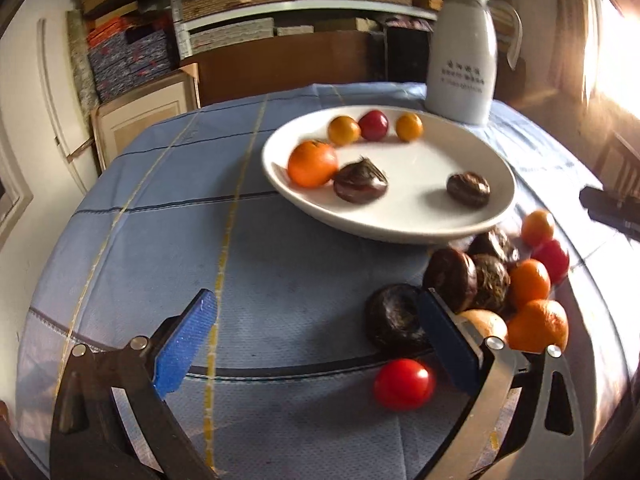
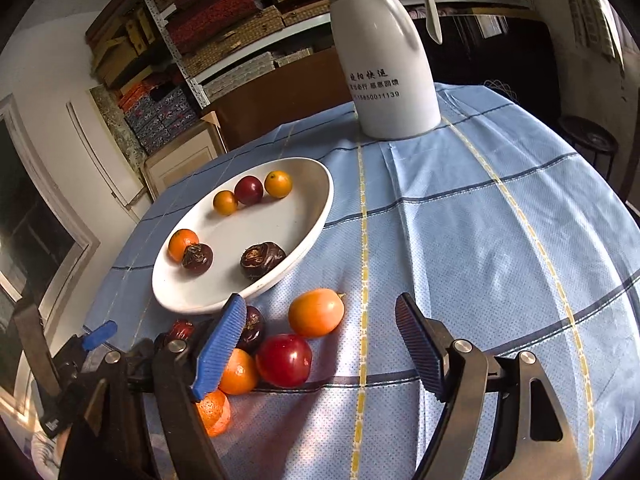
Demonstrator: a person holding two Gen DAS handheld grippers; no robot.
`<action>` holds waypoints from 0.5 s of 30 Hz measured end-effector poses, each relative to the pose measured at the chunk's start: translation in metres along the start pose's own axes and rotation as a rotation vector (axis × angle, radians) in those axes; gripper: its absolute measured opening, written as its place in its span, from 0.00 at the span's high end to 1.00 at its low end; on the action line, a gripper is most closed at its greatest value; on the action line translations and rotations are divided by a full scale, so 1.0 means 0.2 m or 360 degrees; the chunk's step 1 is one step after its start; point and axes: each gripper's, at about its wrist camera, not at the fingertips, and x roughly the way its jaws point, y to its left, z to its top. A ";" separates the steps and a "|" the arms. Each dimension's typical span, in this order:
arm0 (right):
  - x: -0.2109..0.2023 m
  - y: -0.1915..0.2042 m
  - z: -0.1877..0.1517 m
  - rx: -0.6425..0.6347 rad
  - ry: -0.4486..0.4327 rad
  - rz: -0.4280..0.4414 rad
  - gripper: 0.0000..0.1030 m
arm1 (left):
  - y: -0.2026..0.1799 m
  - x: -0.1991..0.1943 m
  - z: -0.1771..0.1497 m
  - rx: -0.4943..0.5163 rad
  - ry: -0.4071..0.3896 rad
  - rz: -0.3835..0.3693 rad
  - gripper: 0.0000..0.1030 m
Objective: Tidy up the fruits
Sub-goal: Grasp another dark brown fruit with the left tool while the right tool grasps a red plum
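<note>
**Sorting fruit: both jaws released over loose pile**

Hovering over the blue checked table [image 2: 480, 208], left gripper [image 1: 316, 344] has jaws spread wide, nothing between them. Right gripper [image 2: 320, 344] likewise spread, holding nothing.

White plate [image 1: 400, 224] sits toward the table's far edge, thermos jug [image 2: 390, 60] behind it near the far edge. On the plate: tangerine [image 1: 312, 163], two dark water chestnuts [image 1: 360, 182] [image 1: 468, 189], two small yellow-orange fruits [image 1: 343, 130] [image 1: 409, 127], one dark red fruit [image 1: 373, 125] between them.

Loose pile lies on the cloth just beside the plate's near rim: dark chestnuts [image 1: 450, 278] bunched together, touching; tangerines [image 1: 540, 326] against them; a red tomato [image 1: 404, 383] apart, near the left gripper's right finger. Right wrist view shows an orange oval fruit [image 2: 316, 312] and red tomato [image 2: 284, 360] between the right gripper's fingers' line of sight, lying on the cloth, not gripped.

Left view slightly blurred.
</note>
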 end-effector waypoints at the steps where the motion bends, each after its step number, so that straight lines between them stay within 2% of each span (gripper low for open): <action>1: 0.00 0.00 0.00 0.0000 0.0001 0.0001 0.24 | -0.01 0.01 0.00 0.0015 0.0008 -0.0001 0.05; 6: 0.00 0.01 0.00 -0.0014 -0.0002 -0.0007 0.24 | -0.05 0.06 0.02 0.0058 0.0054 -0.0023 0.04; 9: 0.01 0.01 0.00 -0.0012 0.0005 -0.0014 0.24 | -0.02 0.09 0.03 0.0011 0.0098 -0.0101 0.04; 11: 0.01 0.00 0.00 -0.0006 0.0005 -0.0017 0.24 | 0.00 0.09 0.03 0.0019 0.0093 -0.0110 0.04; 14: 0.01 -0.01 0.00 0.0013 0.0001 -0.0014 0.24 | 0.06 0.07 0.02 0.0040 0.0055 0.0097 0.04; 15: 0.01 -0.01 0.00 0.0016 0.0001 -0.0012 0.24 | 0.10 0.06 0.02 0.0012 0.0050 0.0133 0.04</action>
